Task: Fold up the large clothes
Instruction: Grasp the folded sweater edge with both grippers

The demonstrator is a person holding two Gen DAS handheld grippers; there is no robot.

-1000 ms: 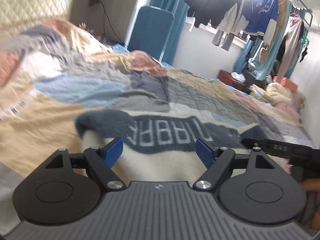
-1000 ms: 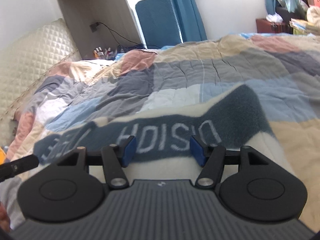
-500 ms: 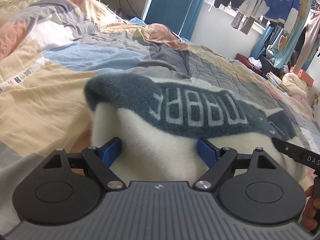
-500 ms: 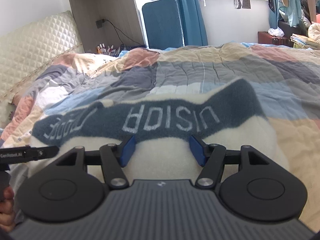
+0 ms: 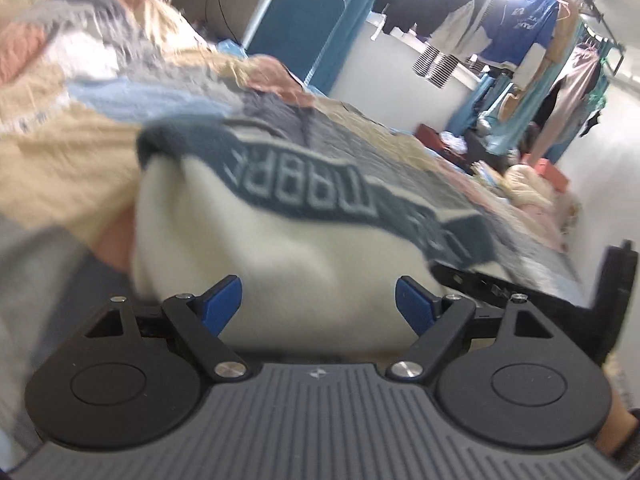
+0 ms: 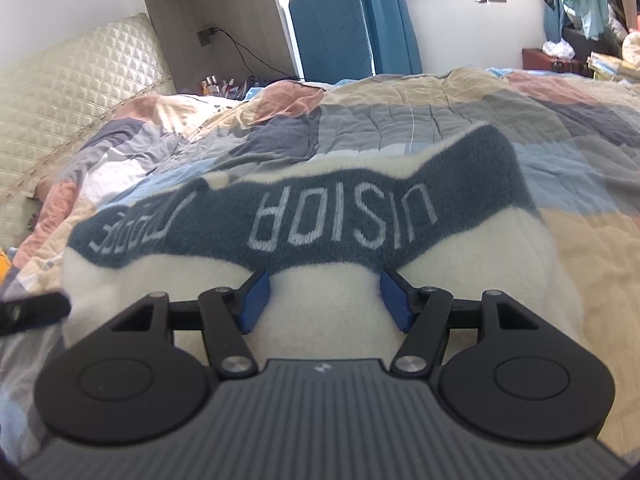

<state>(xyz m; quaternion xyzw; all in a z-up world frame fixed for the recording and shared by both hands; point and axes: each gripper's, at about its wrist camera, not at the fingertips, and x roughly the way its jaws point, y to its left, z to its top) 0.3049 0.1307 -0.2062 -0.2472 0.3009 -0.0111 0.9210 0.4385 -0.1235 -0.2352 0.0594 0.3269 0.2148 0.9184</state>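
Fleecy cream sweater lies on the bed's quilt between folds, my left gripper and right gripper both spread wide and empty; next I judge each must pinch an edge.

A bed under a patchwork quilt (pastel blocks); on it — flat — a cream-and-blue fleece garment.

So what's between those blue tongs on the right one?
In the right wrist view, cream fleece of the garment fills the gap between the open right tongs.
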